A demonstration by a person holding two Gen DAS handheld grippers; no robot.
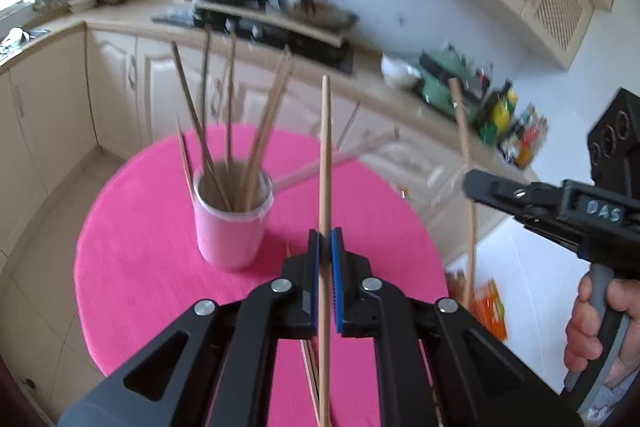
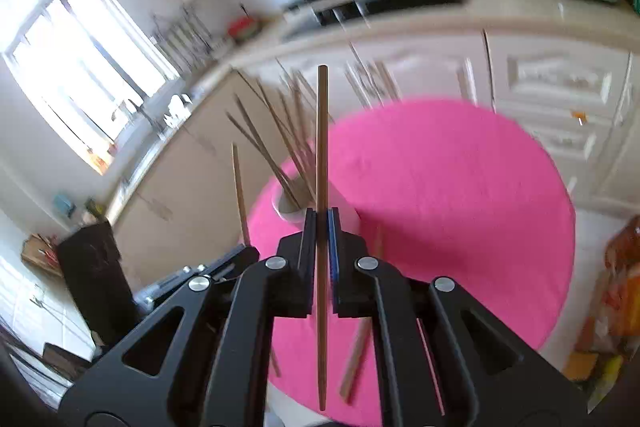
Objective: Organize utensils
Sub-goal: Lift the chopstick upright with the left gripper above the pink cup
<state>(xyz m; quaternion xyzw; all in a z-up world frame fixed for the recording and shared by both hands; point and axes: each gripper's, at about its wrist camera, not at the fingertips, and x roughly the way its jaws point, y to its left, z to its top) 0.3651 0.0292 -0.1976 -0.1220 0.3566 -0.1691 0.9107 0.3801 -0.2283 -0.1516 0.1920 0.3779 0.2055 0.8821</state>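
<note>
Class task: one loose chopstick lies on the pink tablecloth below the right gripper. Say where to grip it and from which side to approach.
Grip the loose chopstick near mid-length, coming down from above with the fingers straddling its width. It lies flat on the pink tablecloth, so only its long sides offer purchase. The right gripper is already shut on another chopstick.

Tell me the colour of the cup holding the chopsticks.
Pink cup, with a paler inside; clearest in the left wrist view.

Matt wooden chopsticks (image 1: 325, 163); glossy pink cup (image 1: 230, 227); fuzzy pink cloth table cover (image 1: 132, 259); matt black plastic fingers (image 1: 316, 259).
</note>
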